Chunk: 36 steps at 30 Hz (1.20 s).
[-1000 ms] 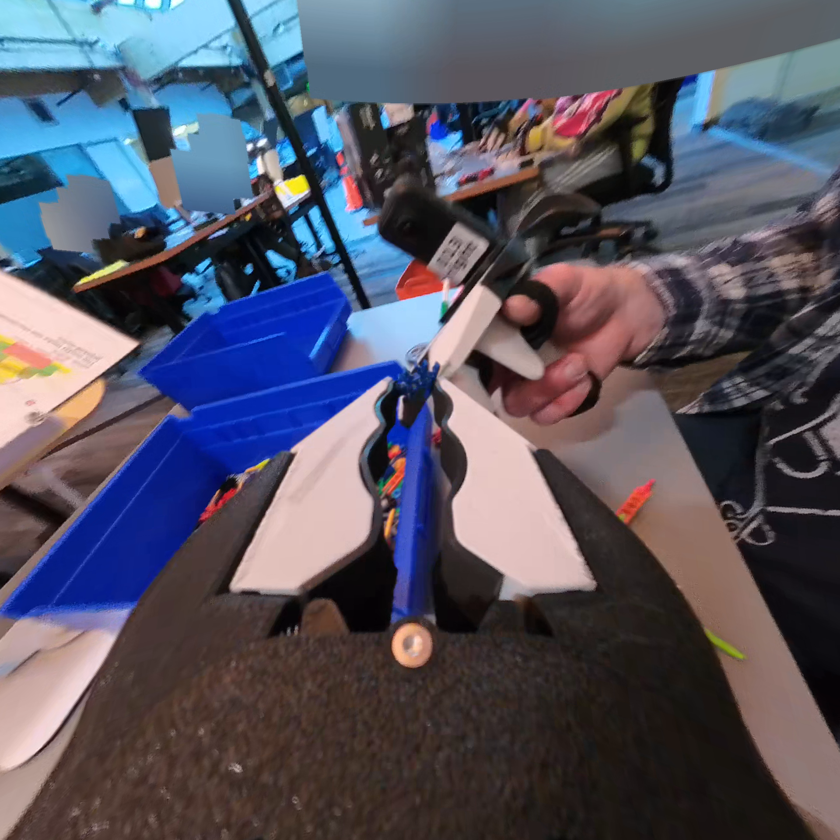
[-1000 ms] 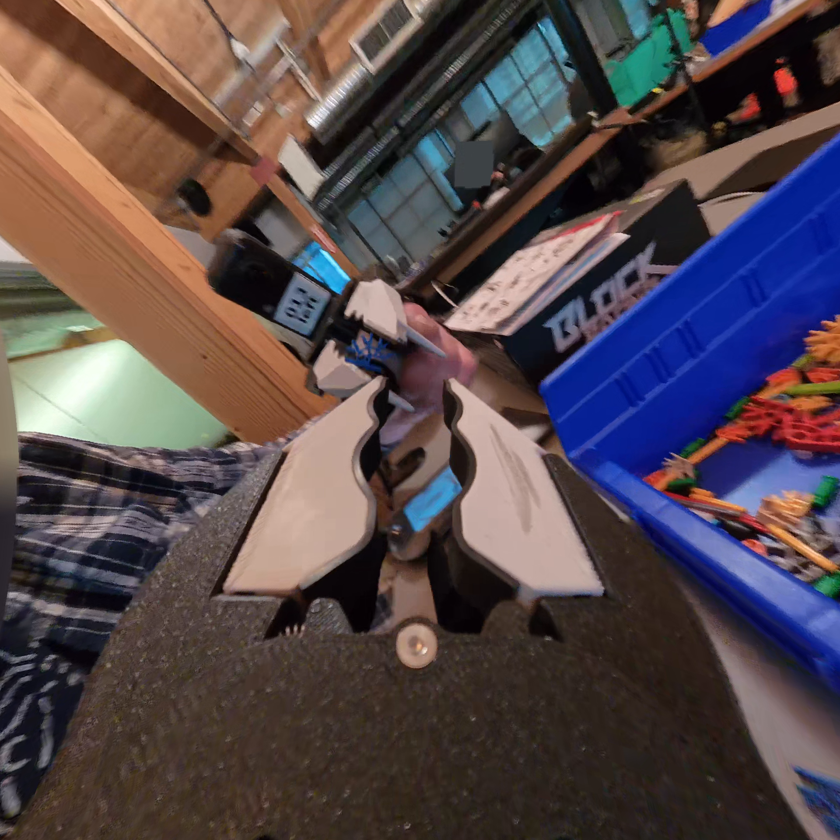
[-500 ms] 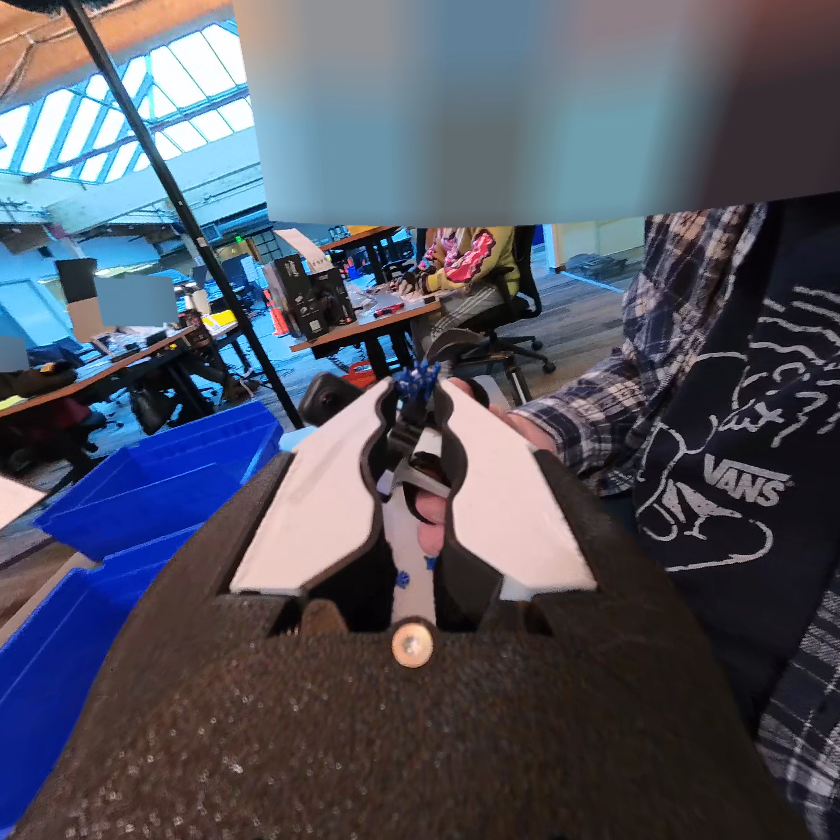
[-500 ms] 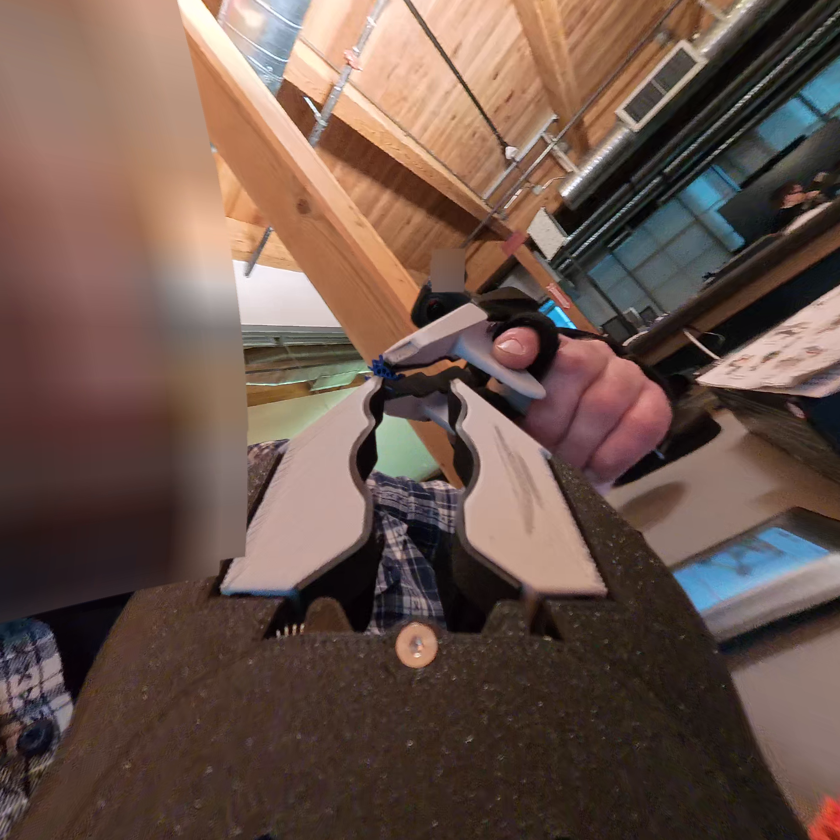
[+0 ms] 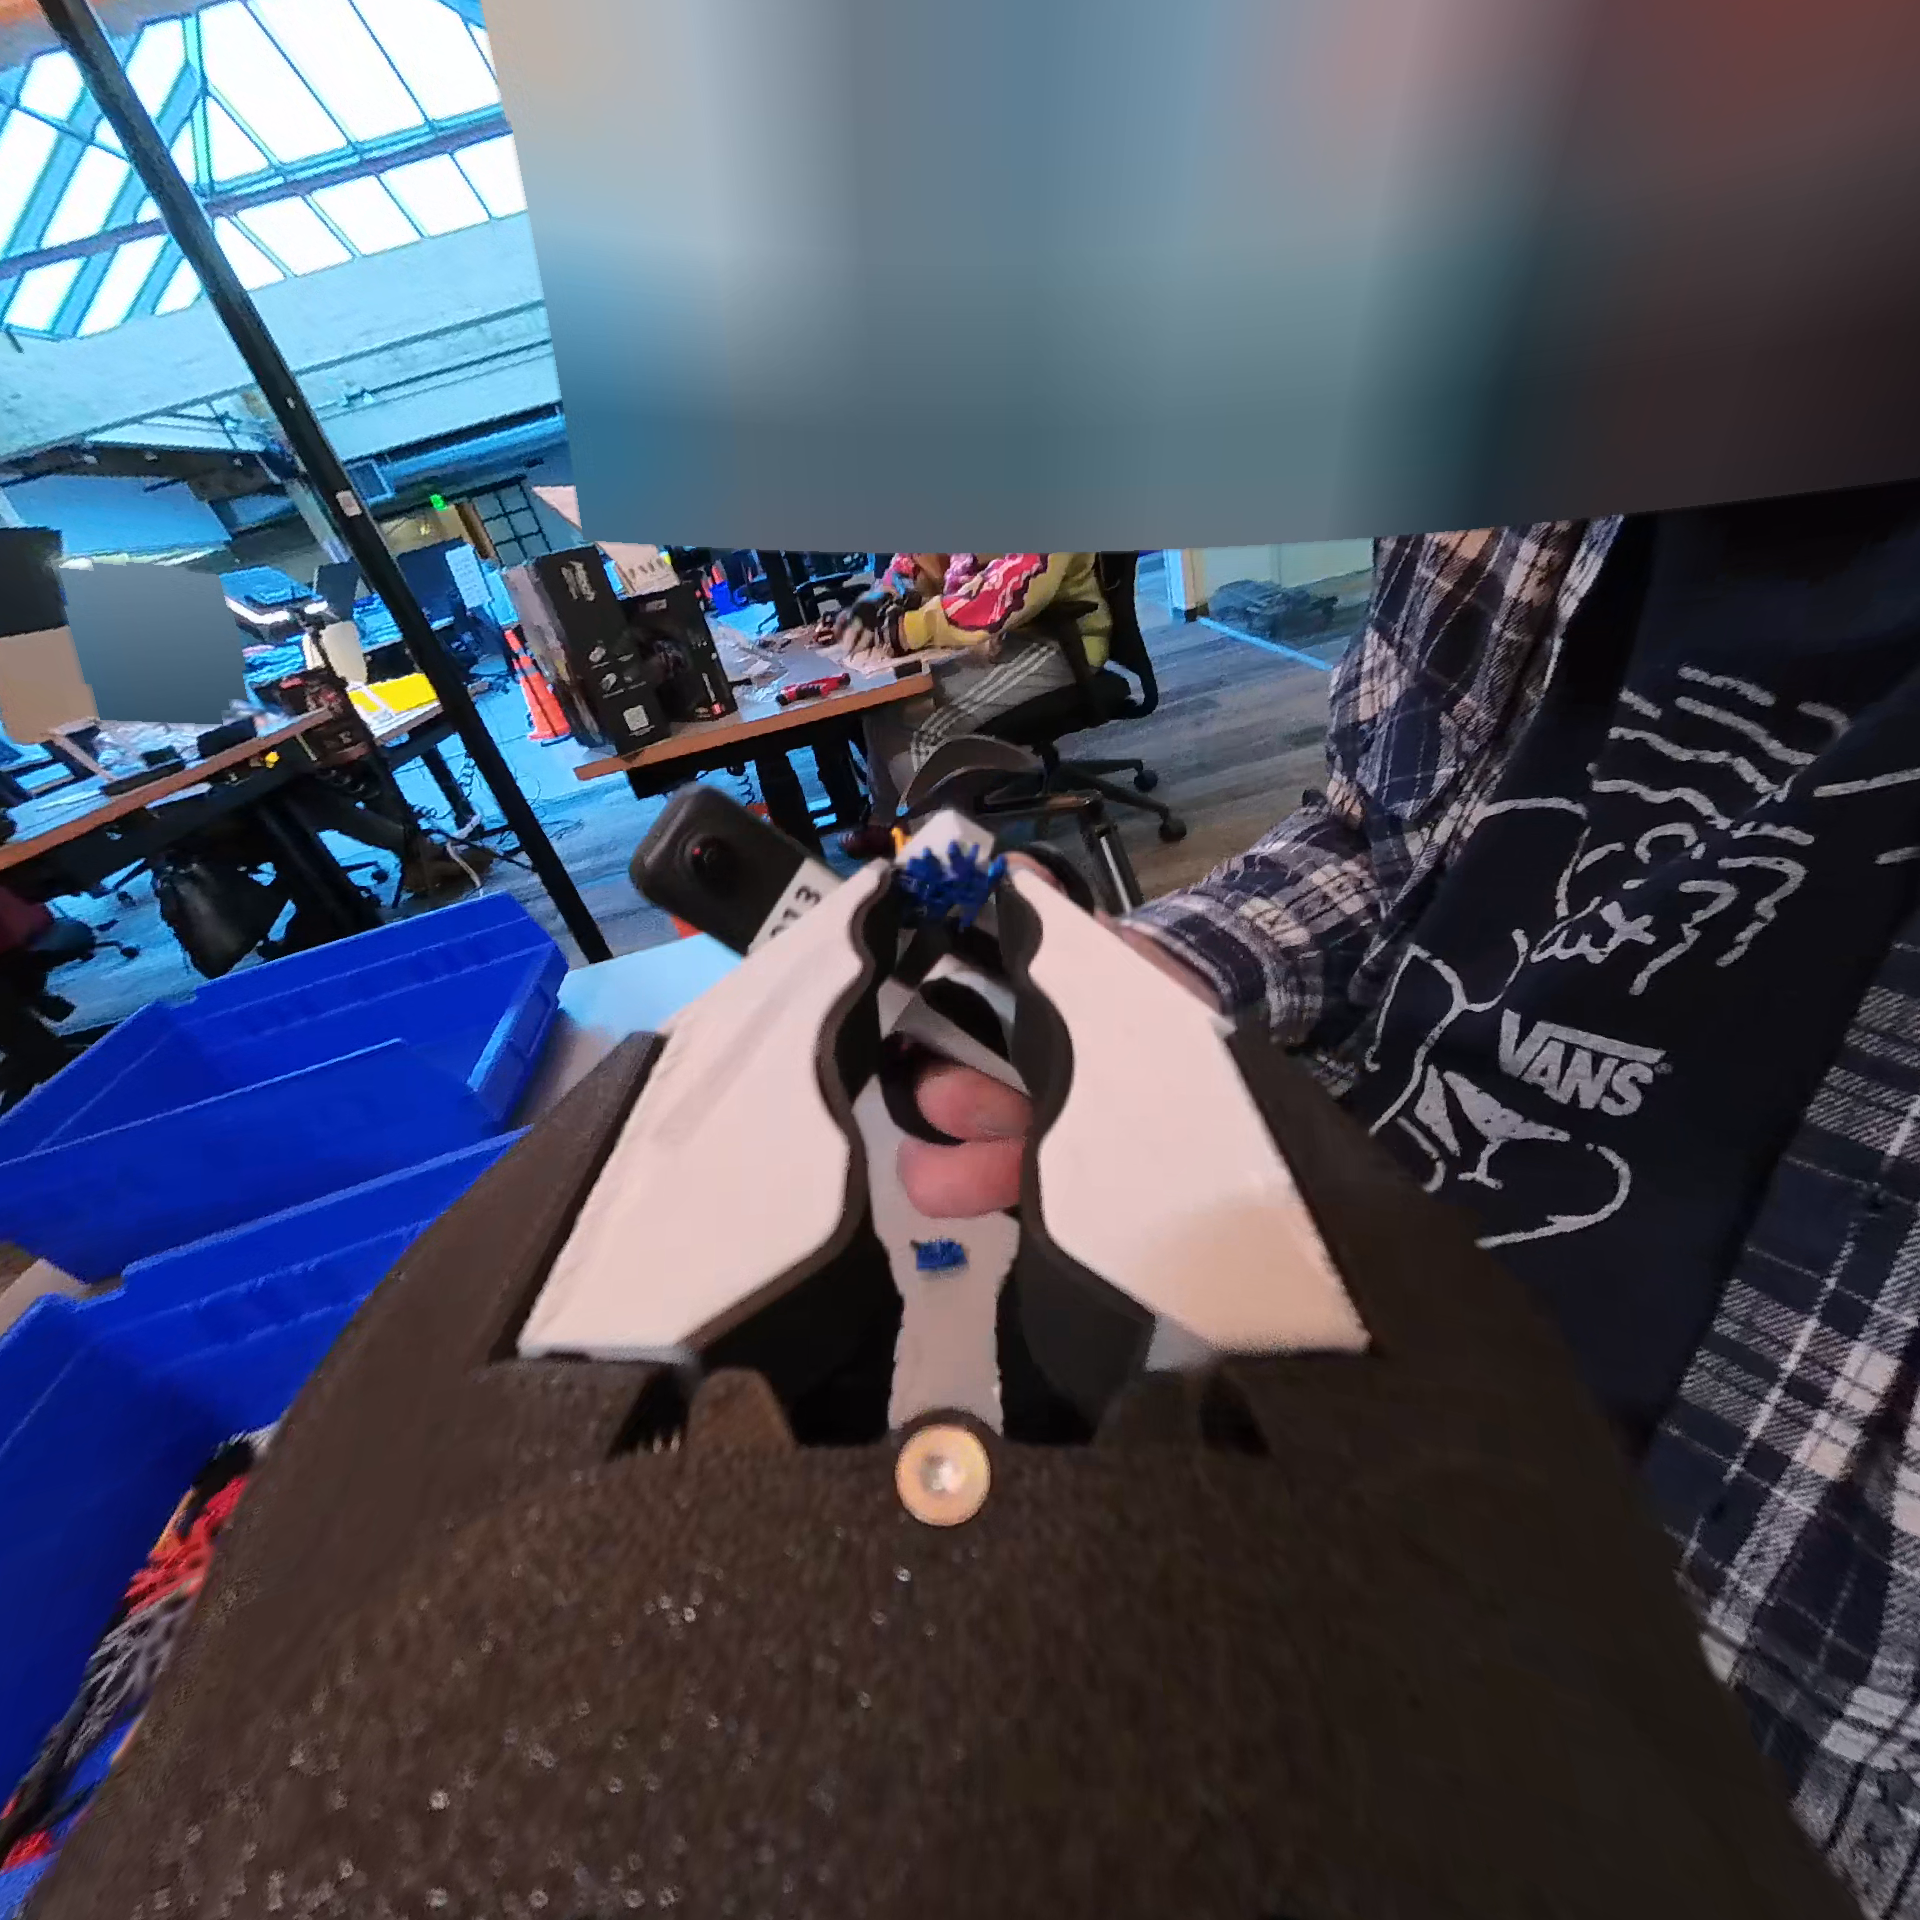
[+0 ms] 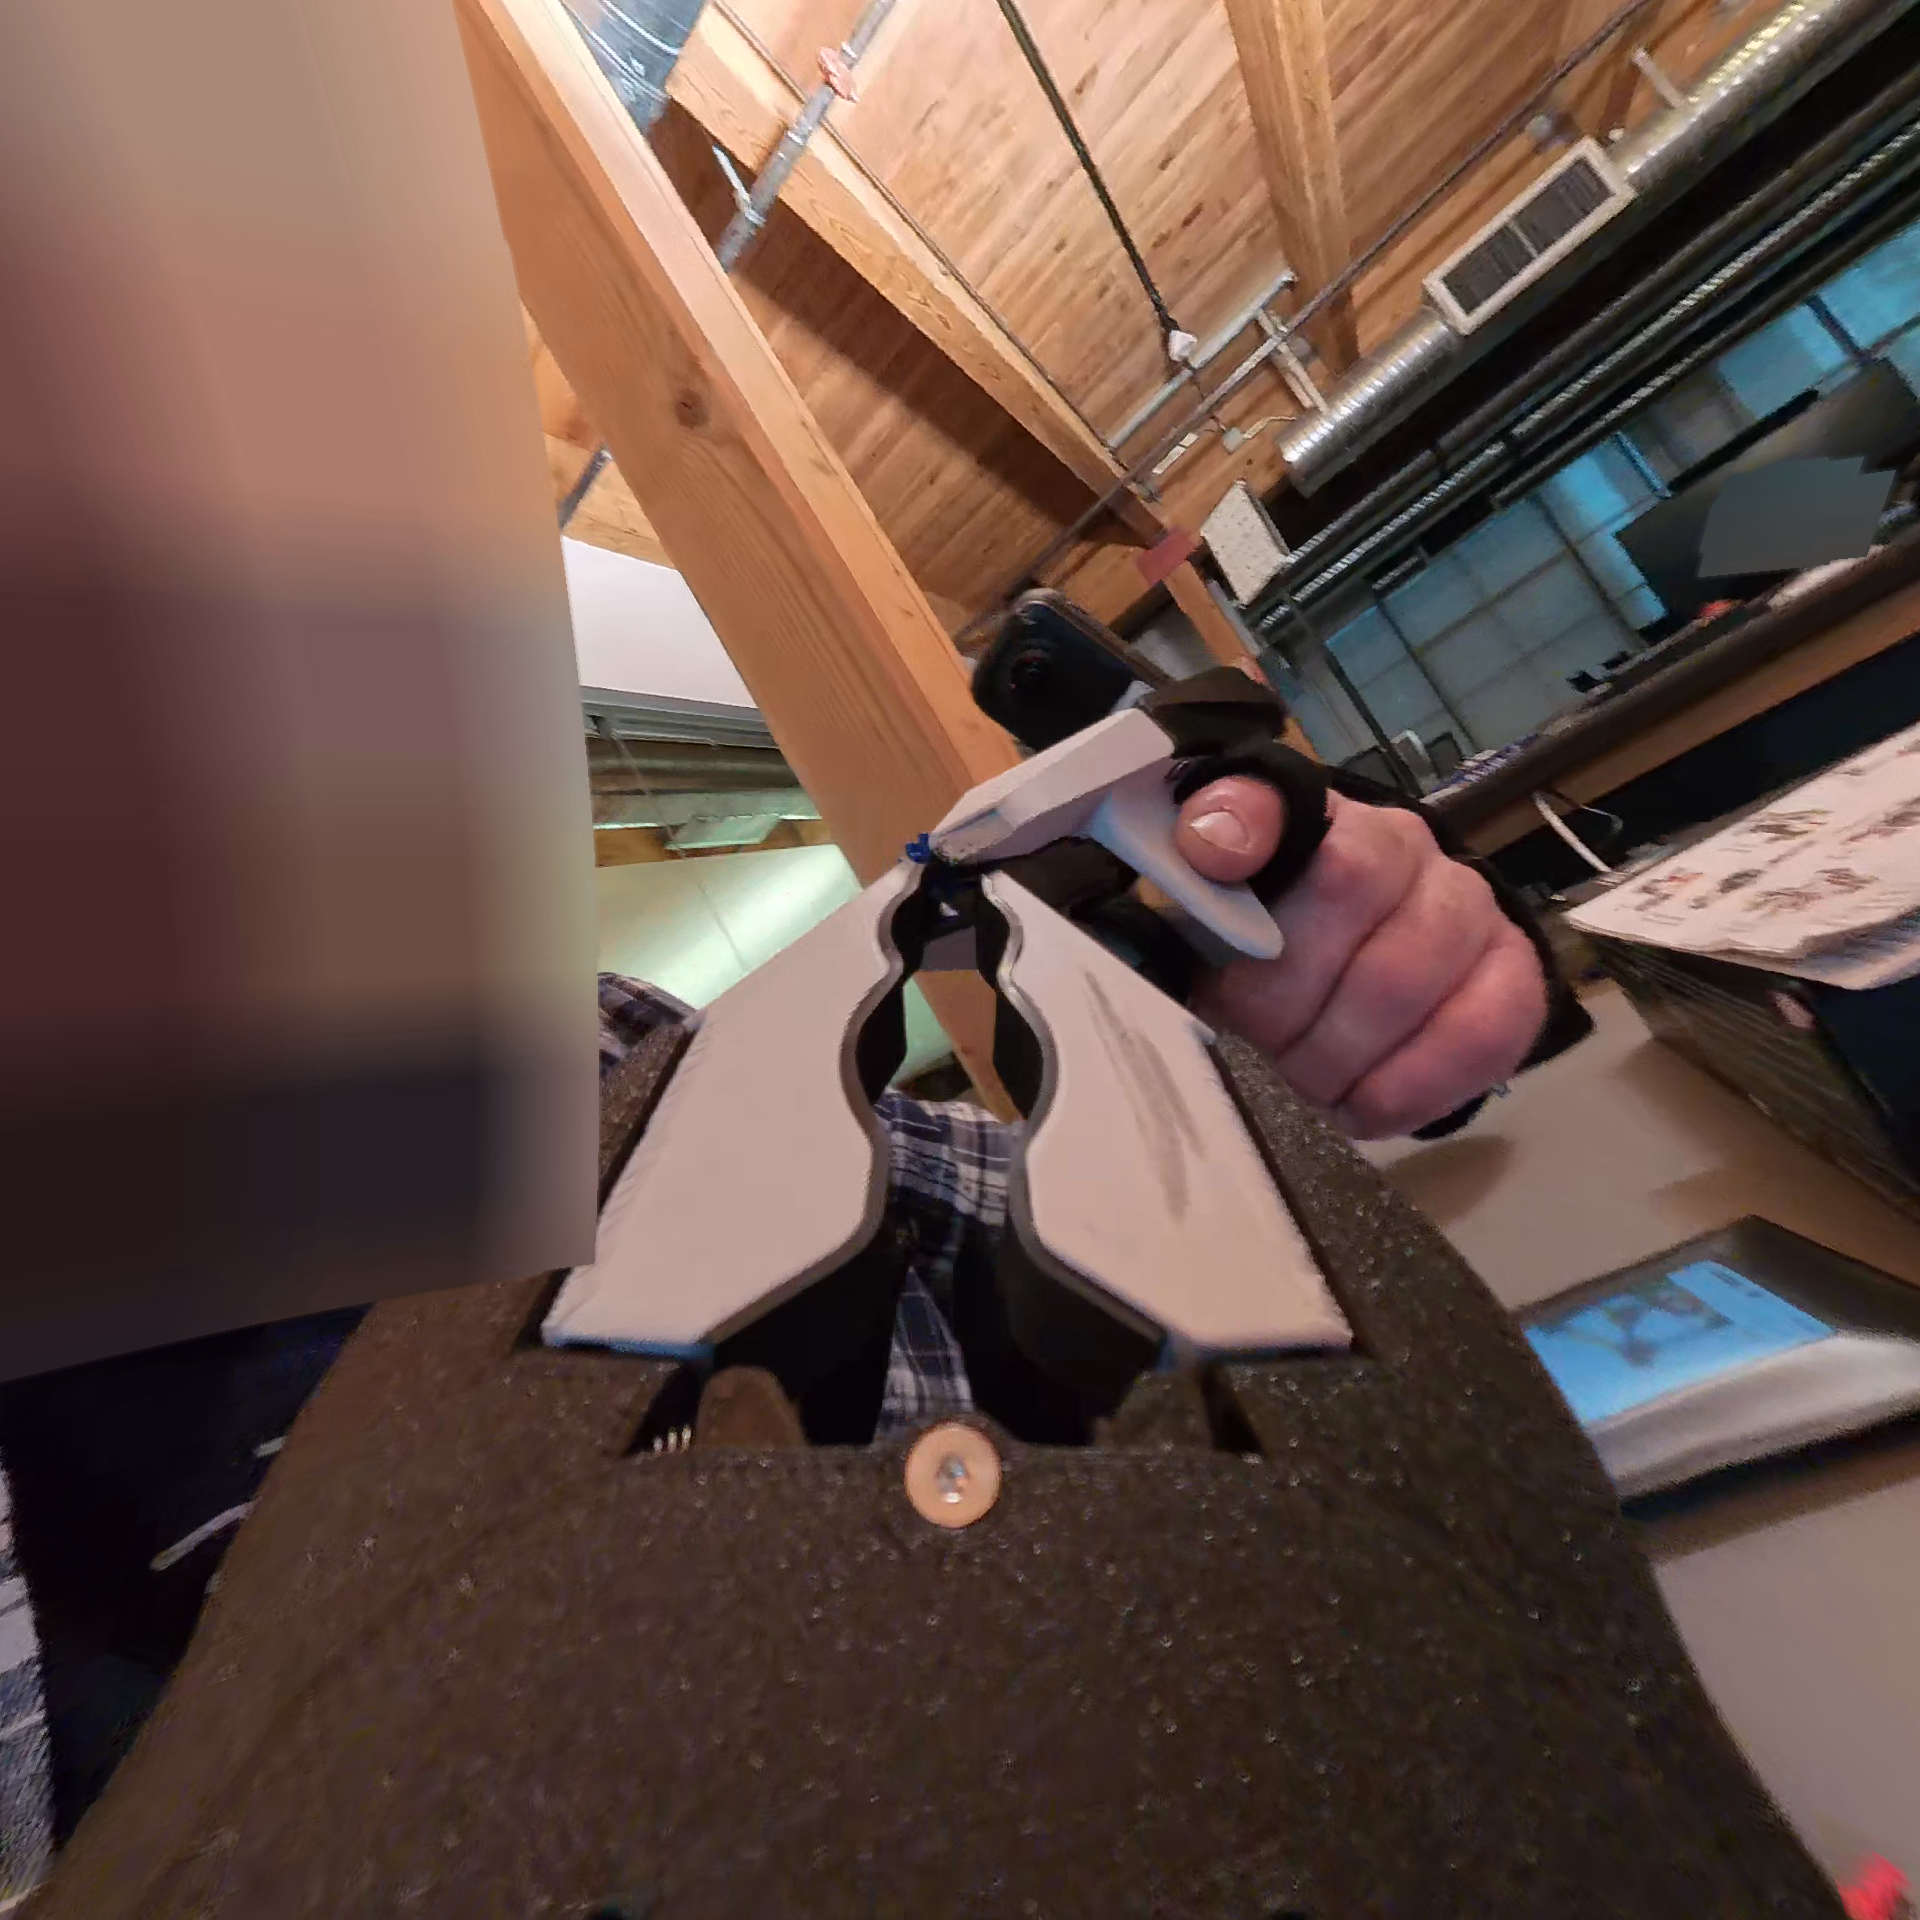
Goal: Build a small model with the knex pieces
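1. A small blue spiky connector (image 5: 940, 888) sits pinched at the tips of the left gripper (image 5: 940, 904), held up in the air in front of the person's plaid shirt (image 5: 1455, 727); it is too small and round to show a long axis, and its prongs fan out upward and away from the camera
2. In the right wrist view the same blue piece (image 6: 920, 854) is only a speck between the tips of the two tools
3. Left gripper: its fingers are clenched almost together on the connector
4. Right gripper (image 6: 940, 883): its tips stand narrowly apart, just beside the connector and the left gripper's tip; whether they grip it I cannot tell
5. The right gripper's camera and a hand (image 5: 961, 1143) on its trigger show through the gap in the left wrist view
6. Writing: the dark T-shirt (image 5: 1662, 987) bears a white drawing and a printed logo; a white sticker is on the right gripper; a printed sheet (image 6: 1766, 873) lies on a black box
7. Blue bins (image 5: 260, 1060) stand at the left, one holding coloured pieces
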Motion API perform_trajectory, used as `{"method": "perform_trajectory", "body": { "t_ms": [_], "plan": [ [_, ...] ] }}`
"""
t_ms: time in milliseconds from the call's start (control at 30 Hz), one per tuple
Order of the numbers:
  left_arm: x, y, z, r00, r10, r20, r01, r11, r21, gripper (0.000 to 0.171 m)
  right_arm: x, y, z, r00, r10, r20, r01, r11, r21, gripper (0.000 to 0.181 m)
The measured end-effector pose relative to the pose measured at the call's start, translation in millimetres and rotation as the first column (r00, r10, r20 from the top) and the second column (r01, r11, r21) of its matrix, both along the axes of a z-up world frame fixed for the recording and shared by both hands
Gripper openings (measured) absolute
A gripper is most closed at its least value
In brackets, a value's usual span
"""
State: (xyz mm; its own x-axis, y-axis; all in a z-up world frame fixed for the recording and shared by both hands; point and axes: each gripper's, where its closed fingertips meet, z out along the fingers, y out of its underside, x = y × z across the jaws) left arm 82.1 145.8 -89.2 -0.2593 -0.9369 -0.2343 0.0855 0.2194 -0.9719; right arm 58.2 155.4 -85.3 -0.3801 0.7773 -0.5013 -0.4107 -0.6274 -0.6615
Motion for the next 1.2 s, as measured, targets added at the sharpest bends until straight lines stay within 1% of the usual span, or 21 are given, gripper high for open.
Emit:
{"method": "perform_trajectory", "body": {
  "t_ms": [33, 133, 200, 267, 300, 367, 467, 533, 633, 700, 767, 800, 967, 1100, 1200],
  "plan": [
    [-1, 3, -2, 1.0, 0.015, -0.011, -0.015, 1.0, 0.01, 0.017, -1, 3, -2, 0.999, -0.02, 0.029, 0.02, 1.0, 0.002, 0.007],
    [-3, 15, -11, 0.995, 0.085, -0.056, -0.081, 0.995, 0.057, 0.018, -2, 14, -13, 0.987, -0.082, 0.137, 0.081, 0.997, 0.013, 0.001],
    [-4, 25, -17, 0.987, 0.143, -0.077, -0.136, 0.987, 0.089, 0.02, -2, 20, -23, 0.969, -0.119, 0.215, 0.115, 0.993, 0.031, 0.002],
    [-5, 30, -27, 0.978, 0.175, -0.113, -0.161, 0.979, 0.125, 0.019, -1, 26, -31, 0.944, -0.159, 0.288, 0.15, 0.987, 0.056, 0.001],
    [-5, 32, -30, 0.975, 0.188, -0.117, -0.172, 0.976, 0.131, 0.014, 0, 28, -34, 0.935, -0.173, 0.31, 0.162, 0.985, 0.063, 0.002],
    [-4, 37, -36, 0.969, 0.206, -0.135, -0.188, 0.973, 0.132, 0.016, 2, 33, -40, 0.918, -0.184, 0.352, 0.173, 0.983, 0.065, 0.002],
    [-2, 42, -46, 0.957, 0.242, -0.162, -0.213, 0.961, 0.175, 0.018, 5, 39, -49, 0.888, -0.211, 0.41, 0.191, 0.978, 0.088, 0.002],
    [-1, 46, -51, 0.945, 0.276, -0.177, -0.235, 0.946, 0.224, 0.02, 6, 44, -56, 0.859, -0.225, 0.46, 0.202, 0.974, 0.099, 0.002],
    [0, 55, -58, 0.915, 0.352, -0.198, -0.281, 0.907, 0.312, 0.013, 10, 49, -63, 0.819, -0.242, 0.52, 0.213, 0.97, 0.116, 0.002],
    [2, 57, -60, 0.902, 0.384, -0.196, -0.301, 0.887, 0.351, 0.012, 12, 50, -64, 0.808, -0.234, 0.541, 0.208, 0.972, 0.109, 0.002],
    [3, 62, -61, 0.88, 0.437, -0.188, -0.335, 0.85, 0.407, 0.012, 14, 54, -65, 0.795, -0.239, 0.558, 0.218, 0.97, 0.104, 0.002],
    [3, 63, -59, 0.875, 0.454, -0.168, -0.351, 0.835, 0.424, 0.011, 15, 55, -63, 0.799, -0.239, 0.551, 0.219, 0.97, 0.104, 0.002],
    [3, 67, -52, 0.851, 0.509, -0.129, -0.405, 0.793, 0.455, 0.011, 15, 59, -56, 0.811, -0.262, 0.524, 0.25, 0.964, 0.094, 0.002],
    [3, 71, -53, 0.821, 0.557, -0.127, -0.452, 0.769, 0.452, 0.011, 15, 63, -55, 0.792, -0.299, 0.532, 0.282, 0.952, 0.116, 0.002],
    [3, 71, -56, 0.803, 0.581, -0.133, -0.476, 0.759, 0.445, 0.011, 16, 63, -58, 0.768, -0.307, 0.562, 0.278, 0.95, 0.14, 0.002]
  ]
}}
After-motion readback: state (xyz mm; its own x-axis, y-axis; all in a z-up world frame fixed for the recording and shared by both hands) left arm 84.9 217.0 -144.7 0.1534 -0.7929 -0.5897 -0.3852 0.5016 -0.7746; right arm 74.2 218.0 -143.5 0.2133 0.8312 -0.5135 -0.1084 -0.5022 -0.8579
